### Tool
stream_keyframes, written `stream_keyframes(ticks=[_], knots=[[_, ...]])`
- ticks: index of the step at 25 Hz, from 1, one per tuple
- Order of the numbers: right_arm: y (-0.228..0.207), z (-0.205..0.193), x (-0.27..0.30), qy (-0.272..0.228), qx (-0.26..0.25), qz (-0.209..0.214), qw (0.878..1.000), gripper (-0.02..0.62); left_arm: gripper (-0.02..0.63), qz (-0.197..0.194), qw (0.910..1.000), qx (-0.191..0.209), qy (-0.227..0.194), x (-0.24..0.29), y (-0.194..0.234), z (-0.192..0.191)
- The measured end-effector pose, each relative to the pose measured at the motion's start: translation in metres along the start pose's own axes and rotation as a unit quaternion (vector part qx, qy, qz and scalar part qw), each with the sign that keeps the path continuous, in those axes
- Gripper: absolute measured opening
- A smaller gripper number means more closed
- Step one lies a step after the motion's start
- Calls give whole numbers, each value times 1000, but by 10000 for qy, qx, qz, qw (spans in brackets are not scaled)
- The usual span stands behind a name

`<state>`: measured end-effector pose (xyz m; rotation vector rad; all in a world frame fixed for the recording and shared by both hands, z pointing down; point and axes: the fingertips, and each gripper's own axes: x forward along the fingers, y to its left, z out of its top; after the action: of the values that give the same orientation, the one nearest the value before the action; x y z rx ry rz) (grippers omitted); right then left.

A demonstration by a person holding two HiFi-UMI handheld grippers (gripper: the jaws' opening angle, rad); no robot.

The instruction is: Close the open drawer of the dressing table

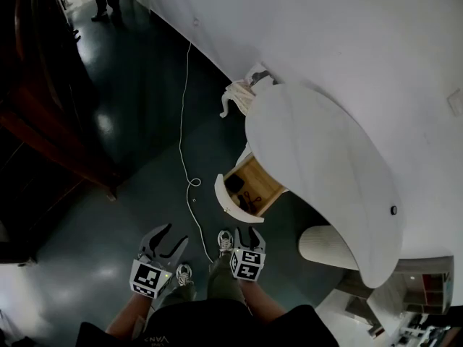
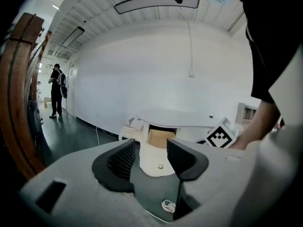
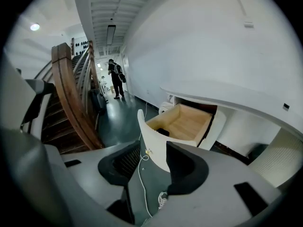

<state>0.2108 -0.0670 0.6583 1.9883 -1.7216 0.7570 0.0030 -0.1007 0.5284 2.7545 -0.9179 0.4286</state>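
Two grippers hang low over the dark floor, and neither holds anything. The left gripper (image 1: 172,237) has its jaws apart with only air between them. At 3 o'clock of it, just beside, the right gripper (image 1: 248,236) also has open jaws with nothing in them. A white cable (image 1: 184,150) trails across the floor from 12 o'clock down toward the person's feet.

The drawer (image 1: 253,183) stands at 12 o'clock of the right gripper, apart from it. It is pulled well out toward 7 o'clock from under the white tabletop (image 1: 325,157). Its pale wooden box holds a small dark item, and its curved white front (image 3: 154,136) carries a small knob (image 3: 147,152) near the middle.

The drawer looks stiff and fairly light, so it should slide without much force. No grip seems needed: a flat push on the front, close to the knob and square to the drawer, should keep it from skewing or jamming. The painted face may be slick, so an off-centre push could slip.
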Motion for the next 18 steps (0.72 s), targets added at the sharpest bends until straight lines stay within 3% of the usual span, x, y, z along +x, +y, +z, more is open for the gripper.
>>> stream_keyframes(ticks=[6,18], knots=[[-12,-24,29,191,243,-213,9993,179,215,-87,9998,135,108,10,-4,-17],[-27,-42,70,299,799,-501,9951,186,215,-237,9982,-101,535,17,-28,-44]])
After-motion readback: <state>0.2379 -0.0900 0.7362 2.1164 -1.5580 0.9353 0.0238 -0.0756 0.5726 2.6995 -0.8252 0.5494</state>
